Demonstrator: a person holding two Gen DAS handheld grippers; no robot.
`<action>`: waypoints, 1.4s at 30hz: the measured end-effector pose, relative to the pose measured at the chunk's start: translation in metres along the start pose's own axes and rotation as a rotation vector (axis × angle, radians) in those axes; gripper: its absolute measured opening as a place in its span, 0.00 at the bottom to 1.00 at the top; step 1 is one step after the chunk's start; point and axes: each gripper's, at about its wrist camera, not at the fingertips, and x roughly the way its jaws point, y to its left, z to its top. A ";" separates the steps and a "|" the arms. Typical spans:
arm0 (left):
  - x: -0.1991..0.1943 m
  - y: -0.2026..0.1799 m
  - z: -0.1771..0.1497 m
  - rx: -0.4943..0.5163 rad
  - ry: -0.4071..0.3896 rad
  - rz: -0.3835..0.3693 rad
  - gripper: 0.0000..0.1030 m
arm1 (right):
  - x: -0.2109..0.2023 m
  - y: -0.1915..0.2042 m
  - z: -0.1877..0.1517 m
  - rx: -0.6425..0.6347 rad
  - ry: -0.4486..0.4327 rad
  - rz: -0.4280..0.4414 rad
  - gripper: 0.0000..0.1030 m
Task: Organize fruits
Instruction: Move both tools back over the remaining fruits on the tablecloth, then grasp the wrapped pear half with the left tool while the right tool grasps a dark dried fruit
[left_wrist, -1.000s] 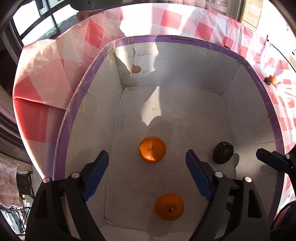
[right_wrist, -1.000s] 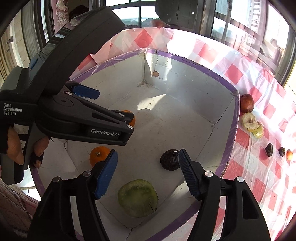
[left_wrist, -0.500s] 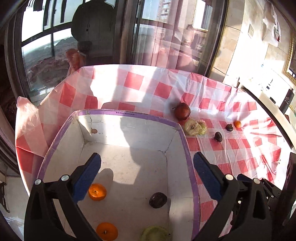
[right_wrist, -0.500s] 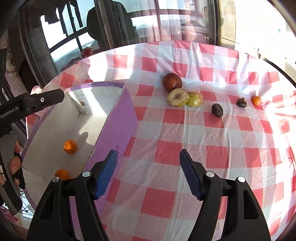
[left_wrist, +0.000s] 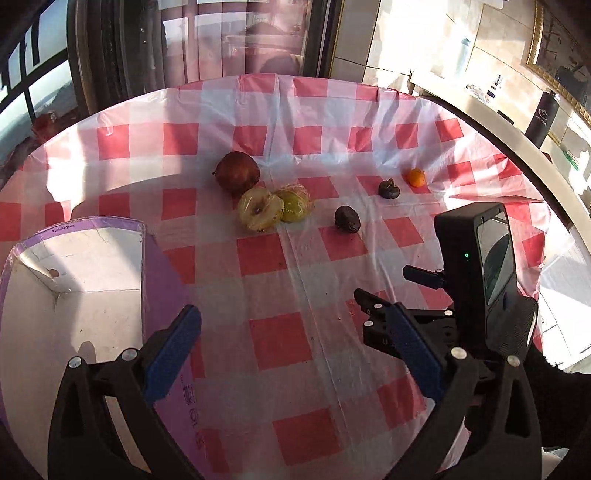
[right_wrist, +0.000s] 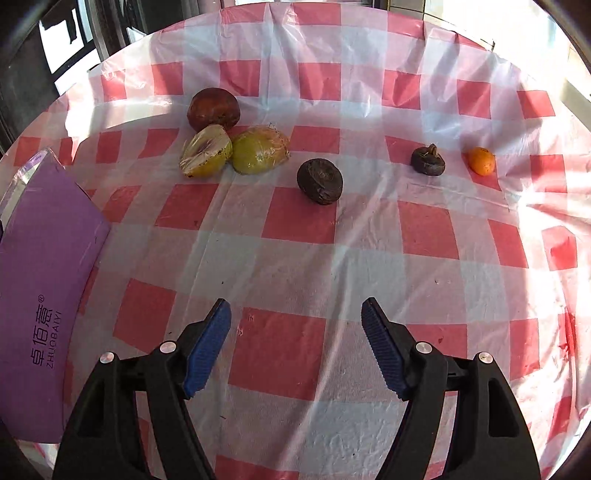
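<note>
Your left gripper hangs over the checked tablecloth with its blue pads spread wide and nothing between them. Your right gripper is the same: jaws far apart, empty, above the cloth and well short of the fruit.

The purple-rimmed box sits at your left. From the left wrist view you see only a corner of its white interior, and that part shows no fruit, just a small round mark on the back wall; the rest of the floor is cut off by the frame and your gripper. From the right wrist view only its purple outer wall with printed lettering shows, so what it holds cannot be told from there.

All visible fruit lies loose on the cloth beyond the box. A dark red round fruit is farthest back, touching a halved yellow fruit with its cut face up. Just beside that half, touching it, is a yellow-green fruit wrapped in clear film. To their right lies a dark wrinkled fruit, then, well apart, a smaller dark fruit with a stem, and near it a small orange fruit.
</note>
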 end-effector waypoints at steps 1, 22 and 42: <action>0.008 -0.003 -0.001 -0.003 0.015 0.014 0.98 | 0.007 -0.004 0.007 -0.013 -0.009 0.008 0.69; 0.144 0.020 0.036 -0.172 0.109 0.225 0.98 | 0.069 -0.034 0.075 -0.166 -0.135 0.157 0.37; 0.202 0.048 0.086 -0.054 0.015 0.168 0.98 | 0.068 -0.041 0.074 -0.128 -0.135 0.189 0.37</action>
